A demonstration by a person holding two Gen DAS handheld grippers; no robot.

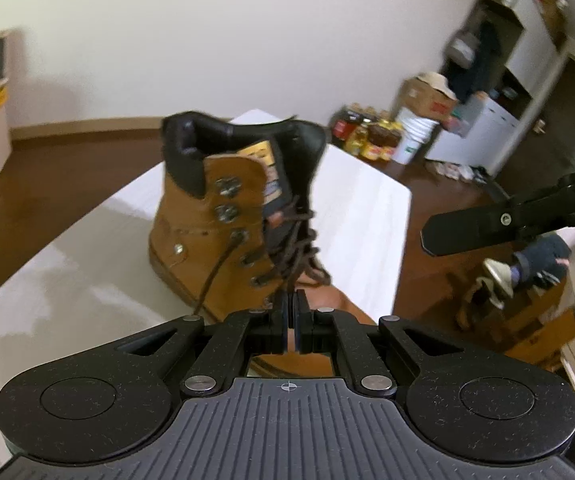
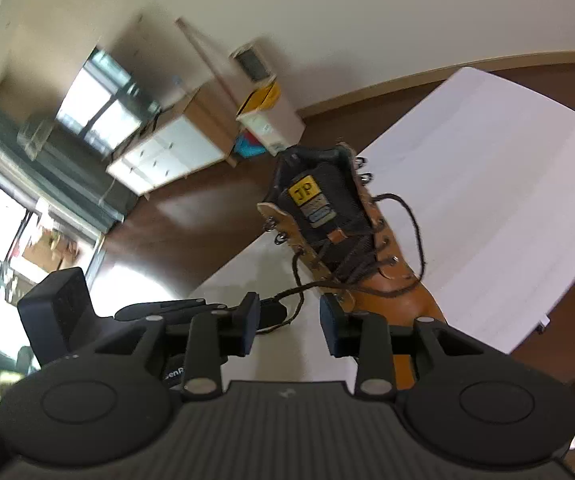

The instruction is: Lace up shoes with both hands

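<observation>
Left gripper (image 1: 292, 300) nearest: fingers closed tight on a dark brown lace (image 1: 293, 256) that runs up from the pads to the boot's front. Second lace end (image 1: 215, 276) hangs loose from a left-side eyelet down toward the surface.

Right gripper (image 2: 287, 322): fingers apart, nothing between the pads, up off the surface with the boot's toe just beyond. In the left view its black finger (image 1: 483, 222) reaches in from the right, well clear of the boot.

Tan boot (image 1: 223, 216) stands upright on the white surface (image 1: 67, 280), tongue exposed, lower eyelets laced, upper hooks bare. A lace loop (image 2: 415, 232) arcs out over the far side.

Behind: brown floor (image 1: 47, 184), bottles (image 1: 367, 136) by the wall.
</observation>
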